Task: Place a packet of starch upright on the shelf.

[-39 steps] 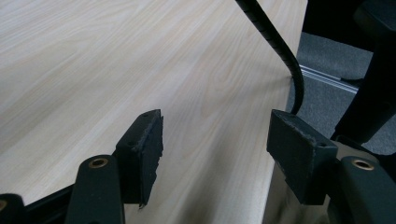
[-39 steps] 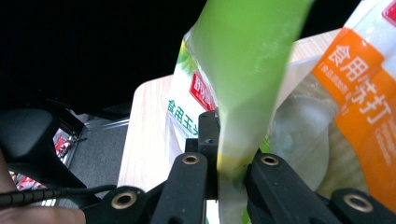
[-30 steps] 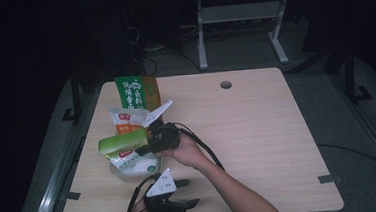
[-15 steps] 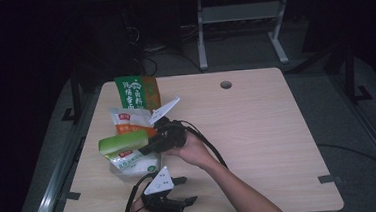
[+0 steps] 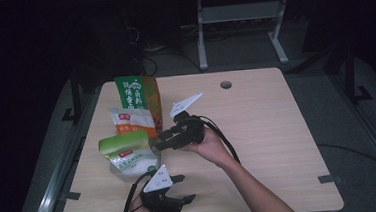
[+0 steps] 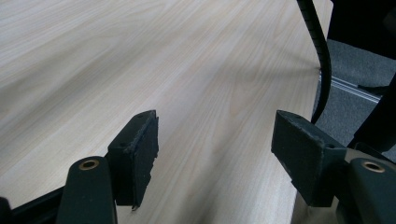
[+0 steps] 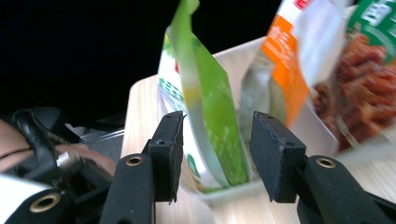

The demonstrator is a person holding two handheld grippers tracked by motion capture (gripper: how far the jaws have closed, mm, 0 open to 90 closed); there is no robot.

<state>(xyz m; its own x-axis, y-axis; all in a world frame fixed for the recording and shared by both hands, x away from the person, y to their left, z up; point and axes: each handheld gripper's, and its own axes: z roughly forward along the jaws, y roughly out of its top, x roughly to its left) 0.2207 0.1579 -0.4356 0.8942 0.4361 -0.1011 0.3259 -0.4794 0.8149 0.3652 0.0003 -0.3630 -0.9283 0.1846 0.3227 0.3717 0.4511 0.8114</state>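
With its jaws spread either side of the green pouch [image 7: 210, 116], the right gripper [image 7: 217, 156] lines up a pinch at table's 9 o'clock; left gripper [image 6: 215, 154] waits spread, 6 o'clock.

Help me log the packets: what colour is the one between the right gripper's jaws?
Light green pouch, clearest in the right gripper view.

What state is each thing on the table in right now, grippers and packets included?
Left gripper: open, empty, over bare table.
Right gripper: open, jaws either side of the green pouch, not closed.
Orange-and-white packet: leaning.
Tall green bag: upright.
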